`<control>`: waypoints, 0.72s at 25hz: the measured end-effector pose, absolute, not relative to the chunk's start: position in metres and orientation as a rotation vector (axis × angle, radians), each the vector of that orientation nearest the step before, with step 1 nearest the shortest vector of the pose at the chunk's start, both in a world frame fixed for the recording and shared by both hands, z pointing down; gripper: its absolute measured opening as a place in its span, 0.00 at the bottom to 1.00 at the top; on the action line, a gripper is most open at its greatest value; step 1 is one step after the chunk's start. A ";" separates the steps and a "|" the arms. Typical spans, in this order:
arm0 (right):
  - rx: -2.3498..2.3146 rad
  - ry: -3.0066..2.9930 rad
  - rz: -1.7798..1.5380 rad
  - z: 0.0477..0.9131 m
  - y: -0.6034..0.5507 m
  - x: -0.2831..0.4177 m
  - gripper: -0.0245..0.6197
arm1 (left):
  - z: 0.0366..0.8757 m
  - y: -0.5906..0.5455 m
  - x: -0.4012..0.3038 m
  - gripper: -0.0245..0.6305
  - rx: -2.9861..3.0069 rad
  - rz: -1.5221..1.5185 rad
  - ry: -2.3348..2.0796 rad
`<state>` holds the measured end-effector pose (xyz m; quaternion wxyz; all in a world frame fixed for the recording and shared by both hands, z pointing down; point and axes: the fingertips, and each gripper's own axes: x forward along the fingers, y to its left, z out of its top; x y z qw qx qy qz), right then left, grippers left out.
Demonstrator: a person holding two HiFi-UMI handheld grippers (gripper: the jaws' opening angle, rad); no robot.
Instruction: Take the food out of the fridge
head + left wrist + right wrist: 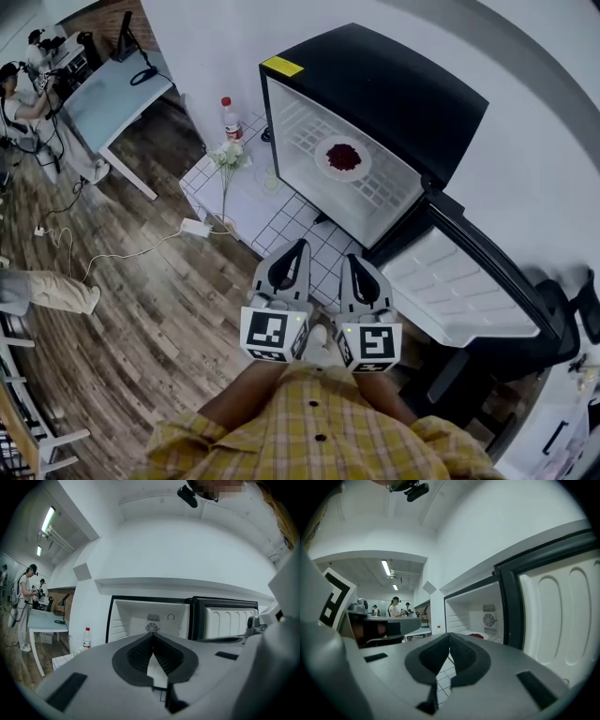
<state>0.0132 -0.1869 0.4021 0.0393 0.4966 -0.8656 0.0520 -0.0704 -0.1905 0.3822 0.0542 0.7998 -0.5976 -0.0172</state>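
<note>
A black fridge stands with its door swung wide to the right. On the wire shelf inside lies a white plate of red food; in the right gripper view the red food shows low in the fridge opening. My left gripper and right gripper are side by side in front of the fridge, short of the opening, both pointing at it. Both are shut with nothing between their pads. In the left gripper view the left gripper lines up with the white fridge interior.
The fridge stands on a white tiled surface, along with a red-capped bottle and flowers. A power strip with a cable lies on the wooden floor. A desk and people are at the far left. A black chair stands behind the door.
</note>
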 end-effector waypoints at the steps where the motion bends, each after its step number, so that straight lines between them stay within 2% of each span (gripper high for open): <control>1: 1.523 -2.655 0.164 0.402 -0.191 0.015 0.05 | 0.383 -0.195 -0.069 0.05 2.430 -0.043 -1.814; 18: 1.597 -2.592 0.209 0.414 -0.227 0.014 0.05 | 0.395 -0.268 -0.070 0.05 2.454 -0.002 -1.711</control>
